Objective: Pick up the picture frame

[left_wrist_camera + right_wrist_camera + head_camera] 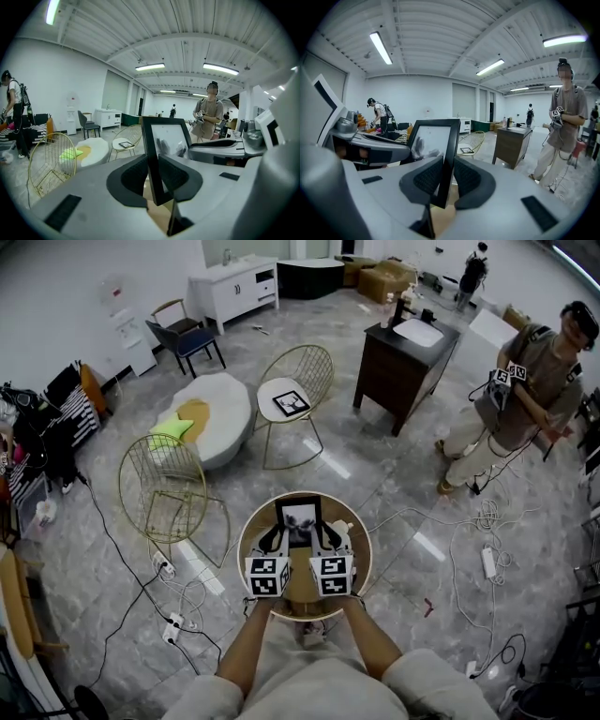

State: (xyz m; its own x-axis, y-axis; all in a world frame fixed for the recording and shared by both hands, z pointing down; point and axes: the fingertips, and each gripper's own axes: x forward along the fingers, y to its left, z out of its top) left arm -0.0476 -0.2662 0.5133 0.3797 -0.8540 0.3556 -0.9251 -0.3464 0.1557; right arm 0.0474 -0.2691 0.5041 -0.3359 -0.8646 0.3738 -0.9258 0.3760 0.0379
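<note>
Both grippers are on the frame [300, 519], one at each side edge. The left gripper [152, 174] has its jaws clamped on the black left rim. The right gripper [444, 174] pinches the right rim the same way, pads pressed flat on either face. The frame stands upright between them, over the round table [364, 554]. From the gripper views its lower edge looks clear of the wood, with what seems to be its back prop [172, 218] hanging beneath.

To my eye the lift is the step in hand, and it wants the two hands acting as one. They should rise together at the same height, neither drawing apart nor pushing inward, or the rim may slide from a pad or the frame may twist. The hold sits low on each side, so the top could tip; upright and slow is safest. The prop should not be allowed to catch the table's edge.
</note>
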